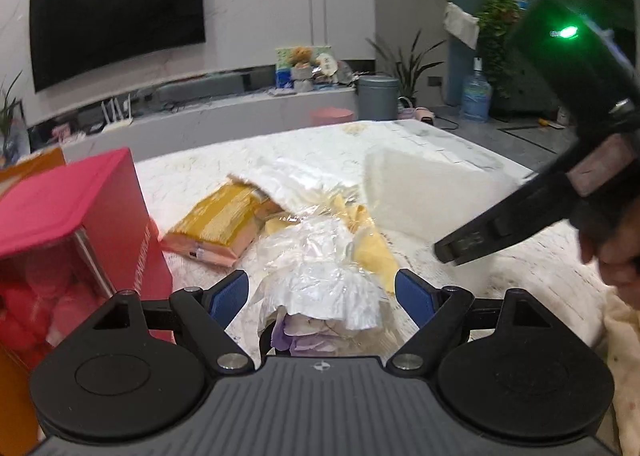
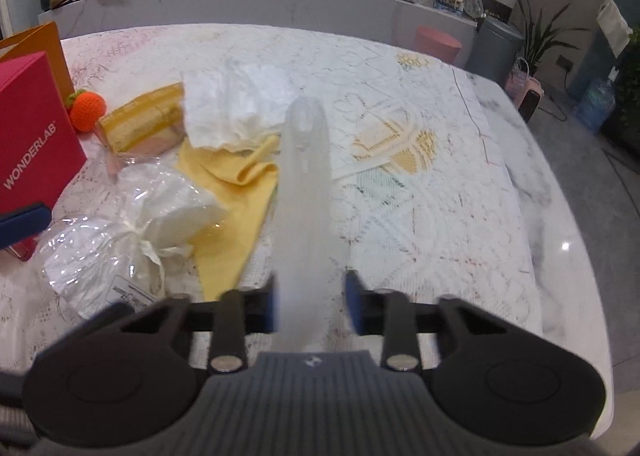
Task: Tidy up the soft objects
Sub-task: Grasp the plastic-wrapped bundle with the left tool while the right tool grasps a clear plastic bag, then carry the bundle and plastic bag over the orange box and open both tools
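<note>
**Soft goods crowd a lace-covered table**

The right gripper (image 2: pixel 310 306) has its blue pads pressed against a pale, translucent white slab (image 2: pixel 305 192), seen edge-on from the wrist and as a broad foam-like sheet from the other camera. The left gripper (image 1: pixel 322 298) stands with jaws apart over a crinkled clear plastic bag (image 1: pixel 320 256) of white and lilac fabric. Beside it lie a smooth yellow cloth (image 2: pixel 236 200), a ribbed yellow-and-pink packet (image 2: pixel 144 124), a crocheted orange ball (image 2: pixel 87 111) and a glossy red box (image 2: pixel 34 136).
</note>
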Demonstrator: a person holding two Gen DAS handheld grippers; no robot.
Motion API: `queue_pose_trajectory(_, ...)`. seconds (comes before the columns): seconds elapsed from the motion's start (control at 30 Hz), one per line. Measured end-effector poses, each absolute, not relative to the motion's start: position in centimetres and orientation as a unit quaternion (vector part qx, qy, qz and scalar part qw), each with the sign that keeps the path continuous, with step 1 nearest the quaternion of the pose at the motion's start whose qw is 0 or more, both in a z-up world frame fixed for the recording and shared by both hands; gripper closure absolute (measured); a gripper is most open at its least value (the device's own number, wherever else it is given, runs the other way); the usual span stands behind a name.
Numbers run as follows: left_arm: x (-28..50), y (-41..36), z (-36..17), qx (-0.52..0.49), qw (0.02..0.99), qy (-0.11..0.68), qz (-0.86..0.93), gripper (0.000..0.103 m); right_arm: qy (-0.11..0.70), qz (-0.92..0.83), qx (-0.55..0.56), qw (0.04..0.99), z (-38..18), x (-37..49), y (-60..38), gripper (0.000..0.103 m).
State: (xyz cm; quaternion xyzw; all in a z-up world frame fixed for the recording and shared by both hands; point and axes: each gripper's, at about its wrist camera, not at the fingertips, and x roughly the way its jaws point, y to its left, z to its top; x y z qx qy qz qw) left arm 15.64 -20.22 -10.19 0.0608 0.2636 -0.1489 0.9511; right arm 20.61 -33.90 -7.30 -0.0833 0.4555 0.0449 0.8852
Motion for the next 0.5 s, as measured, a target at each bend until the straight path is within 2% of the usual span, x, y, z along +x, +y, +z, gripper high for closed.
queue_pose_trajectory(0.13,16.5,-20.4,-10.6,0.059,0.951,0.268,-0.139,0.007,0.459,0.040,-0.062,0.885,-7.0,20.6,-34.3,0.092)
queue_pose_trajectory(0.17,16.7,-20.4,-10.7,0.055,0.950,0.273,-0.142,0.013,0.457,0.042,-0.061,0.886,-6.8,20.6,-34.4,0.093)
queue_pose_trajectory(0.23,17.0,-20.5,-10.9,0.047,0.948,0.285,-0.131,0.016,0.455,0.048,-0.059,0.887,-6.5,20.6,-34.3,0.093)
queue_pose_trajectory(0.3,16.9,-20.5,-10.8,0.035,0.949,0.290,-0.120,0.025,0.455,0.052,-0.057,0.887,-6.4,20.6,-34.2,0.094)
queue_pose_trajectory(0.5,16.8,-20.7,-10.0,0.005,0.949,0.298,-0.102,0.035,0.439,0.061,-0.043,0.895,-5.0,20.6,-34.0,0.099)
